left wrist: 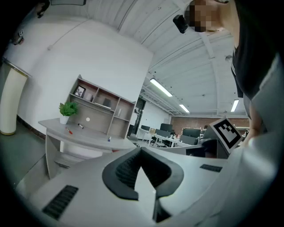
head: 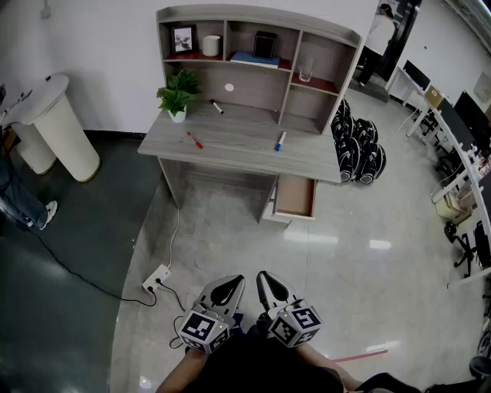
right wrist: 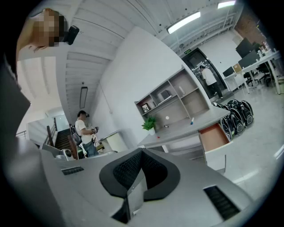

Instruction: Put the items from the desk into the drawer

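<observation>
Across glossy office floor, well away from me, the bench (head: 238, 150) carries a red pen (head: 194, 140), a blue marker (head: 281, 141) and a black marker (head: 217, 107). Its drawer (head: 295, 197) stands open and looks empty, so I judge nothing is stowed yet. Left tongs (head: 227, 287) and right tongs (head: 270, 282) sit level by my body, pinched together, empty.

A gray desk (head: 238, 146) with a shelf (head: 257, 17) on top stands far ahead of the fingers (head: 227, 292).
On the desk, a red pen (head: 194, 140) lies ahead and to the left of the fingers. A blue pen (head: 281, 141) lies straight ahead, and a black pen (head: 217, 107) is farther back. A green plant (head: 177, 94) sits at the far left. The drawer (head: 295, 197) under the desk is open, on the side nearest the fingers.
</observation>
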Available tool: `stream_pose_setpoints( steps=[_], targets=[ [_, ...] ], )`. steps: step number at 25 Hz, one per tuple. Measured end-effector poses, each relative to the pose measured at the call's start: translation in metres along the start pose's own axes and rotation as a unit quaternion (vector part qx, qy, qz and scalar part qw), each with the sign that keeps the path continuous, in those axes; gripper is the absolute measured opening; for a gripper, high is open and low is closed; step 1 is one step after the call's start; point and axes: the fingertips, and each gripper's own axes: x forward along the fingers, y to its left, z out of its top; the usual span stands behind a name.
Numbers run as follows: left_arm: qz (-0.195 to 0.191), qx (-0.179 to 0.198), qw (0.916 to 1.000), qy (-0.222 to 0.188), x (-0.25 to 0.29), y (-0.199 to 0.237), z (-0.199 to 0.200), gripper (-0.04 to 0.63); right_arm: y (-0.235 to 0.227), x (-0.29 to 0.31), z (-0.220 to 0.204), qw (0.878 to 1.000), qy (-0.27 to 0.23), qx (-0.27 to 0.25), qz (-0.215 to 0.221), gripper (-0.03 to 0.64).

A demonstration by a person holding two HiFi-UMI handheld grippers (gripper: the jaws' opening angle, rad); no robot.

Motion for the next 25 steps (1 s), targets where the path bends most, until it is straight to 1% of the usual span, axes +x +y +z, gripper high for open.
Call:
stream_pose_setpoints(
  steps=[3, 6, 9, 12, 15, 18, 22, 25],
  targets=[
    [0.009, -0.002, 1.0000, 0.004, -0.004, 0.013, 0.004, -0.011, 0.006, 0.009, -0.002, 1.000, -0.004, 0.005, 0.000, 0.006],
    [0.015, 0.004, 0.9999, 0.006, -0.010, 0.023, 0.006, -0.011, 0.013, 0.016, -0.003, 1.000, -0.010, 0.004, -0.001, 0.006],
    [0.010, 0.008, 0.9999, 0.002, -0.016, 0.030, 0.008, -0.009, 0.019, 0.021, -0.007, 1.000, -0.022, 0.008, -0.001, 0.006],
    [0.006, 0.005, 1.0000, -0.001, -0.023, 0.033, 0.008, -0.009, 0.022, 0.025, -0.013, 0.999, -0.027, 0.017, -0.016, 0.006],
    [0.004, -0.006, 1.0000, 0.006, -0.031, 0.035, 0.000, -0.009, 0.028, 0.023, -0.024, 0.999, -0.023, 0.019, -0.023, 0.006],
    [0.014, -0.017, 0.9997, 0.014, -0.037, 0.042, -0.007, -0.009, 0.031, 0.022, -0.030, 0.999, -0.016, 0.022, -0.019, 0.005],
    [0.026, -0.021, 0.9994, 0.012, -0.036, 0.048, -0.006, -0.009, 0.027, 0.024, -0.029, 0.999, -0.015, 0.019, -0.022, 0.005],
    [0.031, -0.022, 0.9991, 0.018, -0.031, 0.054, -0.005, -0.011, 0.023, 0.033, -0.032, 0.999, -0.005, 0.029, -0.020, 0.005]
  ],
)
